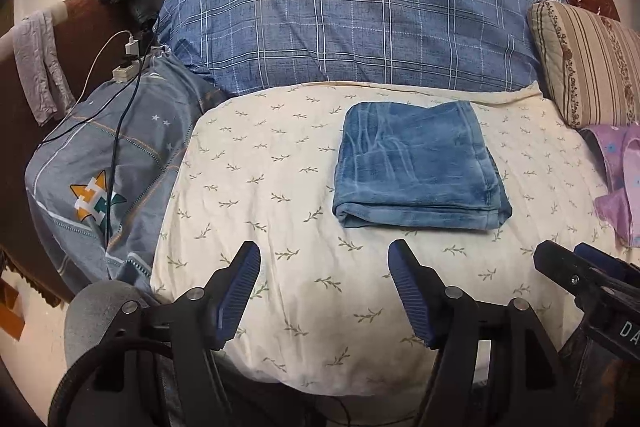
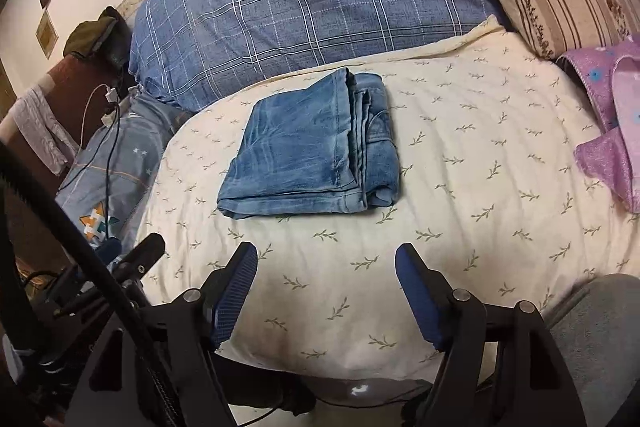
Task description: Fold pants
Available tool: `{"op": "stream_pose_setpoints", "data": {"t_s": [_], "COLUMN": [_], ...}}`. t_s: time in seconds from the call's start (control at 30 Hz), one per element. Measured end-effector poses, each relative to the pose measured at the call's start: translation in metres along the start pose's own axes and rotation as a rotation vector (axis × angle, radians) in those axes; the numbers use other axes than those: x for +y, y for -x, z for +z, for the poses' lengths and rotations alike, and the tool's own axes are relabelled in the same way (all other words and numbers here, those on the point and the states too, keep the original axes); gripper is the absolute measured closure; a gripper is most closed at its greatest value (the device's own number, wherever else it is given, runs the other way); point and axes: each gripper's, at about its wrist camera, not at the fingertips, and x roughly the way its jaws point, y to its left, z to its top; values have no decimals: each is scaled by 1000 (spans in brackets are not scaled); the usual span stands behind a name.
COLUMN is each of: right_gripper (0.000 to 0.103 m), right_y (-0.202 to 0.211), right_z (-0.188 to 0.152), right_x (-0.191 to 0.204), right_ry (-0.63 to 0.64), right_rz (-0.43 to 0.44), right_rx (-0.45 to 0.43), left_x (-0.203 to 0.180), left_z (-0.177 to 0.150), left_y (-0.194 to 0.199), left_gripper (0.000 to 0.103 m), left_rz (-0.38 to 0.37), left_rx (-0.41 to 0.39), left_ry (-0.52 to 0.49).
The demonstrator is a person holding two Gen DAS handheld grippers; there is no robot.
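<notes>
A pair of blue denim pants [image 1: 420, 163] lies folded into a compact rectangle on a cream leaf-print bed cover [image 1: 280, 187]. It also shows in the right wrist view [image 2: 312, 147], with layered edges on its right side. My left gripper [image 1: 324, 255] is open and empty, held back from the pants near the bed's front edge. My right gripper [image 2: 326, 259] is open and empty too, short of the pants. The right gripper's tip [image 1: 560, 263] shows at the right in the left wrist view.
A blue plaid quilt [image 1: 360, 19] lies behind the pants. A striped pillow [image 1: 592, 63] and a purple cloth [image 1: 620, 183] are at the right. A grey-blue pillow [image 1: 112, 167], a power strip with cables [image 1: 124, 71] and a brown headboard [image 1: 80, 27] are at the left.
</notes>
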Motion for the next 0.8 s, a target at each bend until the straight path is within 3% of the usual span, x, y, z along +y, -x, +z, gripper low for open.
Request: {"op": "stream_pose_setpoints", "data": {"t_s": [0.43,0.8], "right_gripper": [30,30], "right_y": [17,22], "right_z": [4,4], "right_x": [5,10], "right_ry": [25,34], "right_rz": [-80,-91], "right_rx": [-67,-70], "left_x": [0,-4], "left_z": [6,5], "left_y": [1,11], "left_gripper": [35,35], "left_rz": [-15,-33], "left_rx": [25,21], "left_ry": [-6,-14]}}
